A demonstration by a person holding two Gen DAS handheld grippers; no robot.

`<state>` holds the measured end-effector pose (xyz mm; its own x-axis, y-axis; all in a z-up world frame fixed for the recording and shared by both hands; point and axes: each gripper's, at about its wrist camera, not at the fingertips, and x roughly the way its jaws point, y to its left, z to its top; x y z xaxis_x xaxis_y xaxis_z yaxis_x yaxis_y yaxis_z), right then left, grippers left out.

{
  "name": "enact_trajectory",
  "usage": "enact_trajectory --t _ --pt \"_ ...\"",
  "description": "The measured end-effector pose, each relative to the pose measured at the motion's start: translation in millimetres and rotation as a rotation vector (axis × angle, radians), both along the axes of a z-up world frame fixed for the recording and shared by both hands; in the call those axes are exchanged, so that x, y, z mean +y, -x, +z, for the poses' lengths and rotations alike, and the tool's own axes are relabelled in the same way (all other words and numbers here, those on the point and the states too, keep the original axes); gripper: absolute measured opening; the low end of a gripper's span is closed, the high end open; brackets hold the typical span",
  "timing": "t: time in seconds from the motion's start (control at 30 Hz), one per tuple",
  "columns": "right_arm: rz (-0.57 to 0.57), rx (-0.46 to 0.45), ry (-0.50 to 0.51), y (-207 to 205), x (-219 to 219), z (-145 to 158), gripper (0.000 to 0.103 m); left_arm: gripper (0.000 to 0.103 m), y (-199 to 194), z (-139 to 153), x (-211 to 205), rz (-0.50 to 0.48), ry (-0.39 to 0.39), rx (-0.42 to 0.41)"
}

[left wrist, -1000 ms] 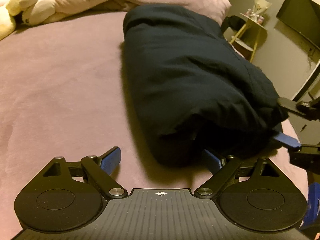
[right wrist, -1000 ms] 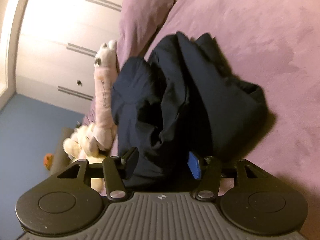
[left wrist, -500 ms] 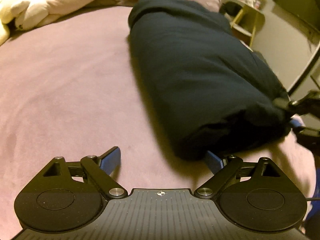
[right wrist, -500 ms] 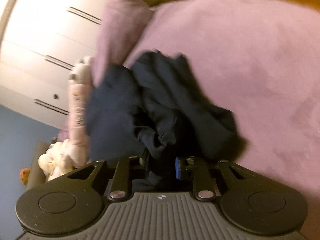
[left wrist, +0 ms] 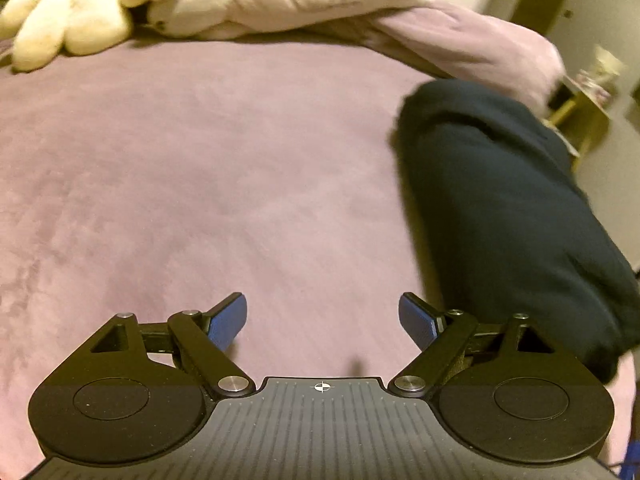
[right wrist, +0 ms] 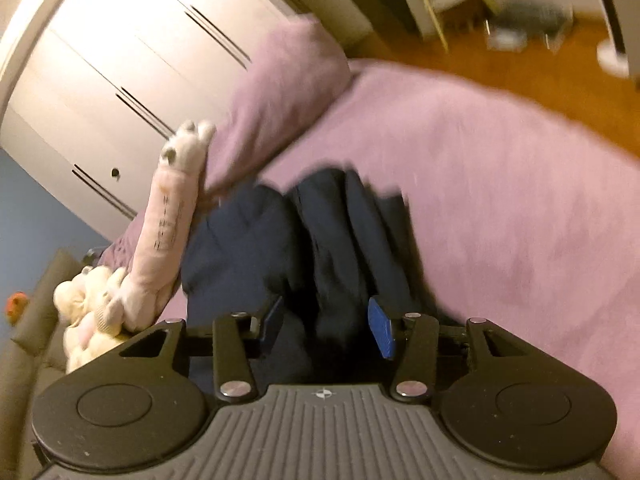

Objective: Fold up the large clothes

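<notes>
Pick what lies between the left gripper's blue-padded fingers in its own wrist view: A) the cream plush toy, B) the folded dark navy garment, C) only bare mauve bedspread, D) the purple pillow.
C: the left gripper is open over bare mauve bedspread, while the folded dark navy garment lies off to its right, outside the fingers.

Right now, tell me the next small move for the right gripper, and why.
Probably back the right gripper off. Its jaws have just been opening, and the pads seem clear of the navy garment between them, already bundled on the bed. The left gripper is open over bare bed.
</notes>
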<state>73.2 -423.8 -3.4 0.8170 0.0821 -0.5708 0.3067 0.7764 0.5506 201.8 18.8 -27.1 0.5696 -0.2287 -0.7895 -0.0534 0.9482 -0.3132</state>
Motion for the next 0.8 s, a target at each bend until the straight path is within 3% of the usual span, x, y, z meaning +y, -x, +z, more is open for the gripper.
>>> enact_trajectory --t 0.17,0.33,0.4,0.5,0.57,0.6,0.67,0.7,0.8 --pt "0.235 -0.009 0.151 -77 53 15 0.019 0.088 -24 -2 2 0.158 -0.049 0.011" --pt "0.441 0.029 0.303 -168 128 -6 0.012 0.088 -46 4 8 0.268 -0.073 0.007" --pt "0.484 0.004 0.43 -195 153 -15 0.012 0.088 -56 6 3 0.271 -0.078 0.002" --pt "0.474 0.031 0.601 -226 158 -35 0.007 0.088 -72 11 -15 0.259 -0.078 -0.021" --pt "0.38 0.053 0.772 -231 145 -49 0.007 0.088 -84 16 -38 0.247 -0.04 -0.059" --pt "0.325 0.059 0.804 -232 132 -55 0.007 0.088 -90 21 -51 0.237 -0.013 -0.079" --pt "0.197 0.087 0.697 -227 90 -65 0.006 0.091 -101 25 -78 0.205 0.047 -0.126" --pt "0.145 0.076 0.63 -220 72 -68 0.0 0.091 -107 24 -96 0.176 0.07 -0.151" --pt "0.05 0.019 0.6 -196 49 -74 0.0 0.093 -112 16 -134 0.16 0.085 -0.205"
